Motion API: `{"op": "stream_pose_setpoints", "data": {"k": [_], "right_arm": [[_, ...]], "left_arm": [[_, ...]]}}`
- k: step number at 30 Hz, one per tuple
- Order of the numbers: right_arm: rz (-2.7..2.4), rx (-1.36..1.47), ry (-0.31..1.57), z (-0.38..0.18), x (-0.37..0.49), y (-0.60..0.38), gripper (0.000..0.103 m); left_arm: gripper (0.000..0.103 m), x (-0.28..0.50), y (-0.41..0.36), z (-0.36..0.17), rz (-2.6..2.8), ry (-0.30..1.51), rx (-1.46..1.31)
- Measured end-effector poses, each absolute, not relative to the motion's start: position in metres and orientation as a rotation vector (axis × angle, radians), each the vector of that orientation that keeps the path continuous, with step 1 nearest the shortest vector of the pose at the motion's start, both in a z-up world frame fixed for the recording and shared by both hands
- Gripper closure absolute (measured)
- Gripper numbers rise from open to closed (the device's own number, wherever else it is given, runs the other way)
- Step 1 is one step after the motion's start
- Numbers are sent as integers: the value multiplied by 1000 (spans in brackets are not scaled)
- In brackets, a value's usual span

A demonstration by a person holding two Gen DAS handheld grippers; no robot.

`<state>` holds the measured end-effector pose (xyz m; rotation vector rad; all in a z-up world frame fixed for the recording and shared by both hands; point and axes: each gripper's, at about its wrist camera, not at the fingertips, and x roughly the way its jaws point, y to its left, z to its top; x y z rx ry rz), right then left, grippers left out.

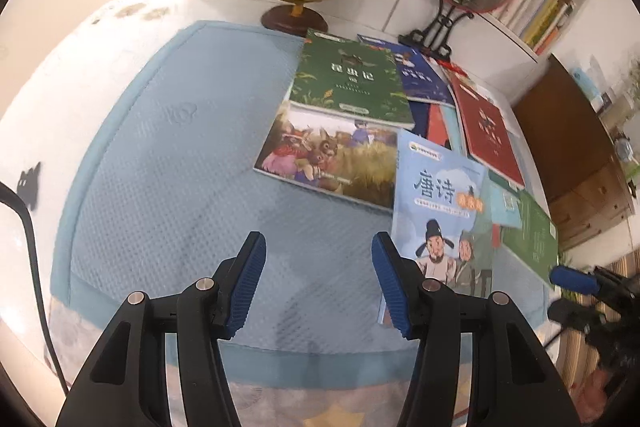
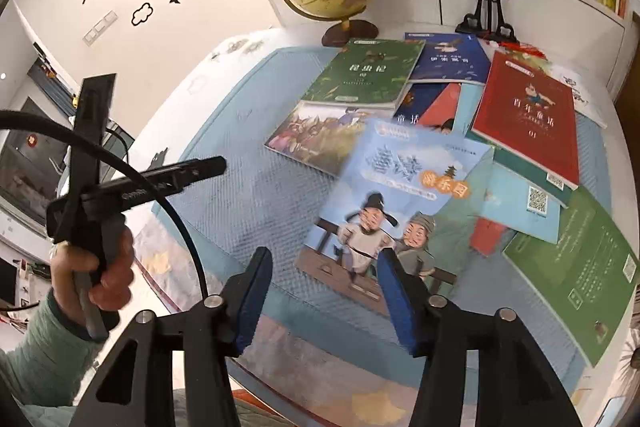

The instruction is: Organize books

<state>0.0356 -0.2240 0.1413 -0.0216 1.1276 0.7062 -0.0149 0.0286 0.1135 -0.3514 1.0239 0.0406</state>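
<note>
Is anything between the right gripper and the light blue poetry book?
Nothing visible. The right gripper hangs open just above the near edge of the light blue poetry book, which lies on top of the pile on the blue mat, uncovered.

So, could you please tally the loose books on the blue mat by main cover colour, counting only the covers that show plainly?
Green books: 2
Light blue books: 2
Dark blue books: 2, one with a red wedge
Red book: 1
Painted-scene book: 1
Total: 8; slivers buried under the pile are not counted.
</note>
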Motion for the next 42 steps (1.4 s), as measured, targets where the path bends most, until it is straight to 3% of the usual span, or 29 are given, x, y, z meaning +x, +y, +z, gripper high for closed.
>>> {"op": "stream_pose_setpoints", "data": {"k": [14,17,20,28,31,42], "right_arm": [[302,244,1279,56,68,-299,50],[296,221,1264,49,73,-295,66],[267,189,1252,42,75,-288,69],[288,180,1269,27,62,-276,69],[311,201,1273,27,56,-275,69],[316,236,1274,23,42,-277,69]], "left_arm": [[49,25,-38,47,-237,1199,-243],[51,35,-42,34,-245,1211,-232],[54,40,-44,25,-269,1228,-248],[55,38,-54,20,-340,1231,-251],[70,35,-60,18,-356,1226,-247],[70,23,-48,25,-412,1206,-360]]}}
